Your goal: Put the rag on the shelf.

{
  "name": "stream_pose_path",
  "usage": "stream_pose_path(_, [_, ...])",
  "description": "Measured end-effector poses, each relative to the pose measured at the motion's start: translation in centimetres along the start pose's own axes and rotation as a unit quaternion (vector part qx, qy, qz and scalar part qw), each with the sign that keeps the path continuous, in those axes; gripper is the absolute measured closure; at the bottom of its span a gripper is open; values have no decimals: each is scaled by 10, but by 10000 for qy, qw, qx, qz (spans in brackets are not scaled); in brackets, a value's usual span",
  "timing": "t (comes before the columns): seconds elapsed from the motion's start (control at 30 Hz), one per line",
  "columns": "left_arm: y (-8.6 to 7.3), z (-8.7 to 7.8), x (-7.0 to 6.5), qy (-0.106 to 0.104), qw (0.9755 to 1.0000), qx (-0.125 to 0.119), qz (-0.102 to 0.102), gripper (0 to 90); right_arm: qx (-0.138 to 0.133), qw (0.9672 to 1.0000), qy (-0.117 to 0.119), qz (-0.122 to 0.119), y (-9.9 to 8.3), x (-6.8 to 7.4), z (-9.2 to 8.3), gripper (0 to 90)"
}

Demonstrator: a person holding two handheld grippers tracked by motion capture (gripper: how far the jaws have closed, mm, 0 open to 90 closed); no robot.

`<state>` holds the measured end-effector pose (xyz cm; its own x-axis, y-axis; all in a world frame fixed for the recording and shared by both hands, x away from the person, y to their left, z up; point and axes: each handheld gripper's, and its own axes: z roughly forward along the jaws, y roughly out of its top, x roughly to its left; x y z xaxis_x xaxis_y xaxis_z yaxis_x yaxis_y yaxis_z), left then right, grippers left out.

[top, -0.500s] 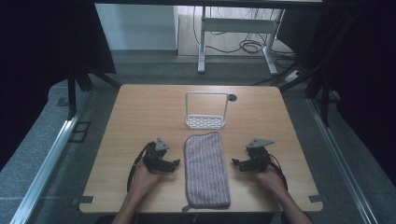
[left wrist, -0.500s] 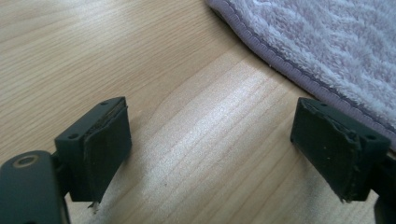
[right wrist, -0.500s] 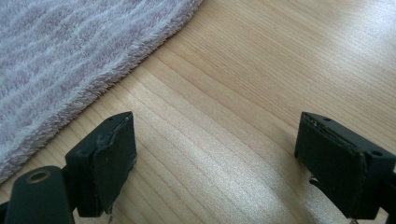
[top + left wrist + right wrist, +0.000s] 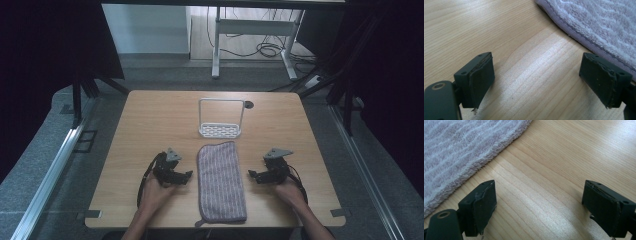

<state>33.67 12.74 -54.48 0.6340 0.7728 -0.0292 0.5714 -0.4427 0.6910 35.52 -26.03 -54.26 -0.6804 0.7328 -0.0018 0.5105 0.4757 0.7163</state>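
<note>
High view: both tongs, left (image 4: pixel 186 174) and right (image 4: pixel 253 175), gape beside towel (image 4: pixel 221 181).

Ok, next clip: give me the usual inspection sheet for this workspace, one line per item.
Surface: wooden table, flat, with a small dark round hole near its far edge.
Job's things: striped towel lying flat lengthwise in the middle, its near end at the table's front edge; white wire rack upright just beyond it.
Clutter: nothing seen.
Grippers: left gripper and right gripper flank the towel, both open and empty, fingers over bare wood beside the towel's edges.
Cables: a black cable loops from each gripper; more cables on the floor behind the table.
Surroundings: dark curtains at both sides, white table frame beyond, grey floor.
</note>
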Motion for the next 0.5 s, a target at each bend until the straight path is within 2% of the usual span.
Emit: stream_pose_path(0.5, [0,0,-1,13,10000,-7,-26,131,92,10000,19,24,2,1,-1,130])
